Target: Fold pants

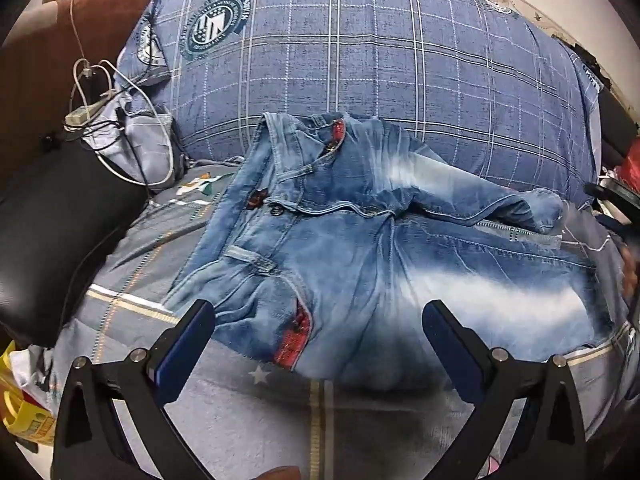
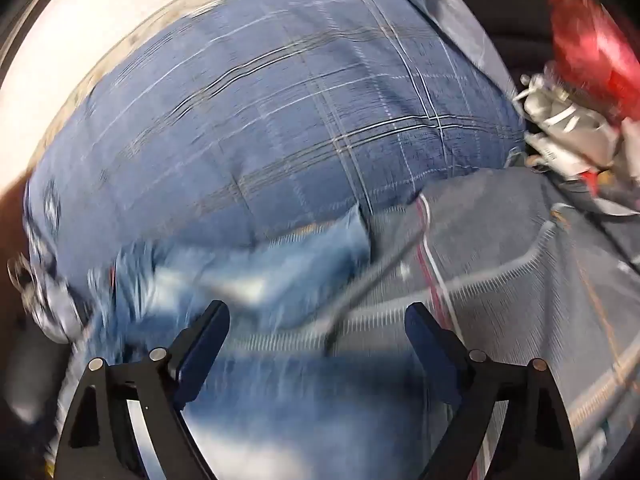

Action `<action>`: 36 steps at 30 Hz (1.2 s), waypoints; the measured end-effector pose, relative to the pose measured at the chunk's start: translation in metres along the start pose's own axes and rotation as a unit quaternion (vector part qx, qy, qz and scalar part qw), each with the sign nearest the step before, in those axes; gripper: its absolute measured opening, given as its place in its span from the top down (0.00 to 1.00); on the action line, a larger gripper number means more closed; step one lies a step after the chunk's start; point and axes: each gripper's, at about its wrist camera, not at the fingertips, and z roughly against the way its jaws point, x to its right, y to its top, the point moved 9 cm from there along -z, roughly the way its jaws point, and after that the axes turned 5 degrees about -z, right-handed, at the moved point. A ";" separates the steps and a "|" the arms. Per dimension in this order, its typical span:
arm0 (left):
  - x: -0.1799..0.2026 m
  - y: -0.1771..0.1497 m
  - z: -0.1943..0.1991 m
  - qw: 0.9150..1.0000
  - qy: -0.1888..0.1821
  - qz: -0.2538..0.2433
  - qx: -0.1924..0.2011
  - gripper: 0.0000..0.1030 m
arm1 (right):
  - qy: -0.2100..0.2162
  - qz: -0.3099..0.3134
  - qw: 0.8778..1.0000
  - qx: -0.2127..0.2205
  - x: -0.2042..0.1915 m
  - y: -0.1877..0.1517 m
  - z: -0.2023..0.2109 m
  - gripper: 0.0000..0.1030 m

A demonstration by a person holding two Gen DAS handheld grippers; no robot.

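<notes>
Jeans [image 1: 360, 248] are lying crumpled on the bedsheet [image 1: 248, 420] before a plaid pillow [image 1: 360, 60]. Left gripper [image 1: 320, 320] and right gripper [image 2: 316, 328] are hovering spread, empty (right view blurred); pinching the waistband corners and smoothing first seems wisest.

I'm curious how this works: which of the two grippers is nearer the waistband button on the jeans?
Left, as far as I can tell. The left gripper hangs open just short of the jeans, with the button ahead. The right gripper is open at the leg end; its blurred view shows no button.
</notes>
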 end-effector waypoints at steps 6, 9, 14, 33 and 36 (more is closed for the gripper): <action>0.005 0.002 -0.017 1.000 -0.009 -0.001 -0.013 0.00 | -0.029 0.008 0.999 -0.017 0.019 0.036 -0.078 0.10; 0.007 0.001 -0.025 1.000 -0.009 -0.005 -0.020 0.00 | -0.012 -0.030 0.998 -0.057 0.033 0.034 -0.104 0.31; 0.009 0.000 -0.032 1.000 -0.009 0.000 -0.027 0.00 | 0.067 -0.064 0.989 -0.115 0.015 0.028 -0.094 0.81; -0.136 0.006 0.006 0.988 0.134 0.070 0.013 0.00 | 0.015 0.121 0.988 -0.100 -0.137 -0.061 -0.012 0.34; -0.175 -0.004 0.003 0.983 0.153 0.102 -0.003 0.00 | 0.079 0.195 0.966 -0.149 -0.228 -0.125 -0.019 0.34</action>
